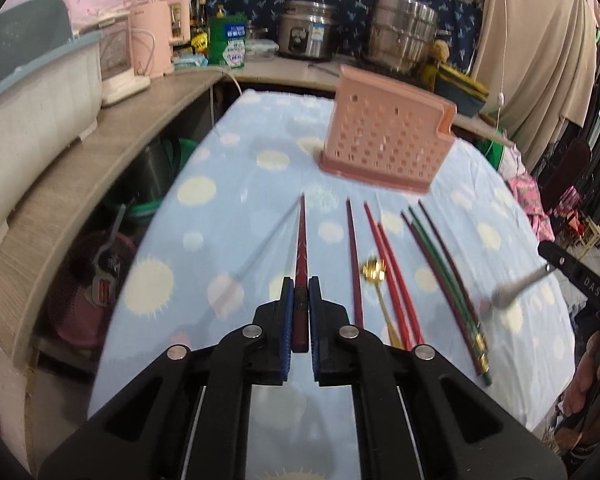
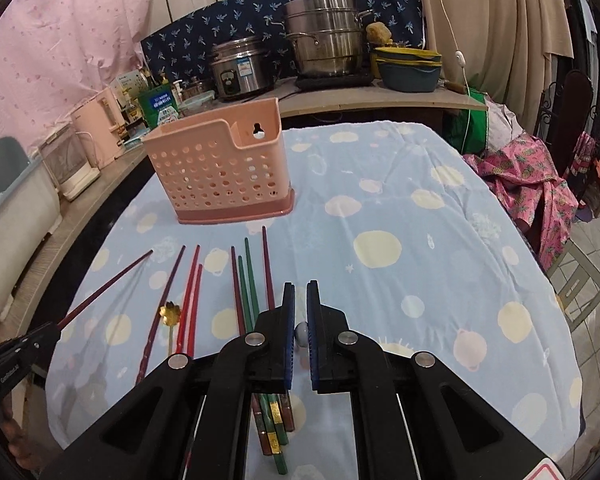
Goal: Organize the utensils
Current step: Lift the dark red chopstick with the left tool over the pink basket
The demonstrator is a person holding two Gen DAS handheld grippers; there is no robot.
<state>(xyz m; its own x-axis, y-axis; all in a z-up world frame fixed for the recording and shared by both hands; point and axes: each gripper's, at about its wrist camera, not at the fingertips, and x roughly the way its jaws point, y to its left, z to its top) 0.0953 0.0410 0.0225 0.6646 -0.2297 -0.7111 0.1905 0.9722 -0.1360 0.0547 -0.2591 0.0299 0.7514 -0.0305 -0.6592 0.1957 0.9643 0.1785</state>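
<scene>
L gripper [image 1: 301, 284] jaws clenched on a dark red chopstick [image 1: 301, 240], tip aimed at 12 o'clock, lifted off the table [image 1: 228, 184] w/ blue dotted cloth. R gripper [image 2: 300, 292] jaws clamped on a silver utensil [image 1: 516, 286], handle end seen betw the pads [image 2: 301, 332]; which kind, can't tell. Pink perforated holder [image 2: 220, 172] stands upright at approx 11 o'clock from R gripper. Still flat on cloth: red chopsticks [image 2: 190, 304], gold spoon [image 2: 169, 314], green/maroon chopsticks [image 2: 248, 292], lying side by side near the holder.
</scene>
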